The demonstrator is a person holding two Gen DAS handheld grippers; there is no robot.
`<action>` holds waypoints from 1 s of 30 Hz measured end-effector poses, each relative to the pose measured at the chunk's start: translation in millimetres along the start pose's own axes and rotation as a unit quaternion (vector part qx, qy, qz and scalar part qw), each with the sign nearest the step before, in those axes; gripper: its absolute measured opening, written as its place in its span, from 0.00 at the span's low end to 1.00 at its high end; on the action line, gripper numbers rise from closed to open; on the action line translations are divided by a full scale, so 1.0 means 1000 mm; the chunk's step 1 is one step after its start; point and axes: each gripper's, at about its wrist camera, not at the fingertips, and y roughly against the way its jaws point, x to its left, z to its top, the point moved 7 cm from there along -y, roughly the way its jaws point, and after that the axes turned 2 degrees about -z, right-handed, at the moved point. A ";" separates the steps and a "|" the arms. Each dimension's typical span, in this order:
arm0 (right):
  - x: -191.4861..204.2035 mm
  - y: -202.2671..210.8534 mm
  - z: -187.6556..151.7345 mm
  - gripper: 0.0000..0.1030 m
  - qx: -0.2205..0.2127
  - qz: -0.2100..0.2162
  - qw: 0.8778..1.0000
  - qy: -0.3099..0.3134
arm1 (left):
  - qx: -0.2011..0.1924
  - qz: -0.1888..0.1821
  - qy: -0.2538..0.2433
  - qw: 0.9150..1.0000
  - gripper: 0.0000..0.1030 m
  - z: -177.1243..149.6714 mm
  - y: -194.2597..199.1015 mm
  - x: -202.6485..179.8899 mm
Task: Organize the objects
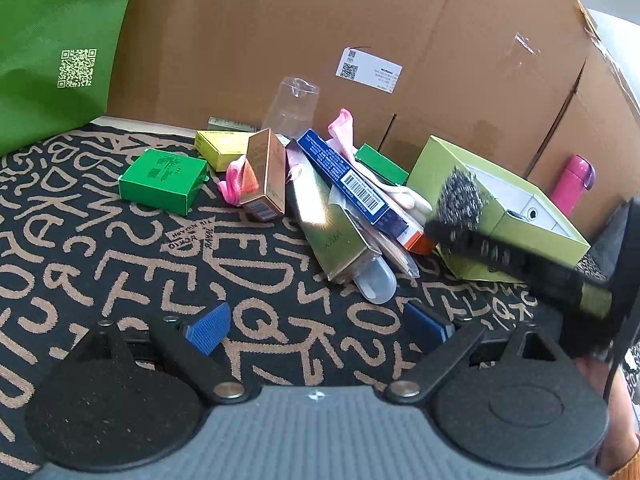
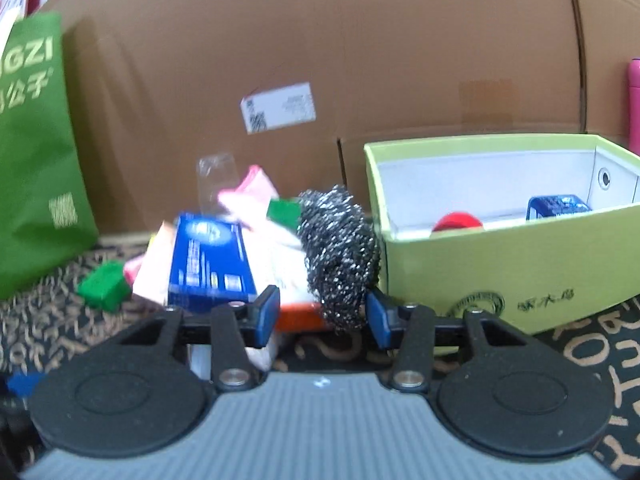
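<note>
A steel-wool scourer (image 2: 340,256) sits between the fingers of my right gripper (image 2: 323,316). It rests against the right pad and a gap shows at the left pad, so the jaws stand open around it. In the left wrist view the scourer (image 1: 460,196) hangs in front of the near corner of an open lime-green box (image 1: 432,168). That box (image 2: 500,264) holds a red item (image 2: 458,222) and a blue item (image 2: 558,206). My left gripper (image 1: 318,326) is open over the patterned cloth with nothing between its fingers.
A pile lies left of the lime box: blue carton (image 1: 344,176), gold carton (image 1: 266,172), long green-gold carton (image 1: 332,232), green box (image 1: 162,180), yellow box (image 1: 220,148), clear tube (image 1: 376,280). A cardboard wall (image 1: 280,40) stands behind, a green bag (image 1: 52,40) far left, a pink bottle (image 1: 572,184) right.
</note>
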 end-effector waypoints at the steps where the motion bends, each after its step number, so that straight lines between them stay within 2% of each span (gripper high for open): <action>1: 0.001 -0.001 0.002 0.45 -0.007 -0.004 1.000 -0.002 | 0.001 0.000 -0.001 1.000 0.93 0.000 -0.001 0.000; 4: 0.001 -0.007 0.001 0.39 -0.016 -0.017 1.000 -0.019 | 0.004 0.000 0.000 1.000 0.93 -0.001 -0.003 0.000; 6: -0.002 -0.007 0.003 0.18 -0.023 -0.011 0.999 -0.033 | 0.005 0.000 0.001 1.000 0.93 -0.001 -0.003 0.001; 15: -0.005 0.031 0.044 0.11 -0.121 -0.010 0.993 -0.002 | 0.010 -0.003 0.006 1.000 0.93 -0.003 -0.005 0.001; 20: 0.002 0.053 0.056 0.11 -0.146 -0.003 0.989 0.028 | 0.012 -0.004 0.006 1.000 0.93 -0.004 -0.005 -0.001; 22: 0.006 0.049 0.054 0.11 -0.127 -0.008 0.990 0.063 | 0.013 -0.005 0.005 1.000 0.93 -0.004 -0.005 -0.003; 23: 0.007 0.047 0.051 0.15 -0.117 -0.010 0.990 0.076 | 0.012 -0.006 0.004 1.000 0.93 -0.005 -0.004 -0.003; 24: 0.008 0.046 0.046 0.29 -0.111 -0.015 0.990 0.090 | 0.011 -0.007 0.003 1.000 0.93 -0.005 -0.004 -0.004; 26: 0.009 0.043 0.037 0.46 -0.103 -0.035 0.987 0.116 | 0.012 -0.007 0.004 1.000 0.93 -0.006 -0.004 -0.004; 28: 0.010 0.042 0.025 0.46 -0.089 -0.034 0.988 0.125 | 0.013 -0.008 0.003 1.000 0.93 -0.006 -0.005 -0.004; 30: 0.008 0.042 0.012 0.46 -0.063 -0.013 0.993 0.100 | 0.015 -0.008 0.001 1.000 0.93 -0.006 -0.006 -0.003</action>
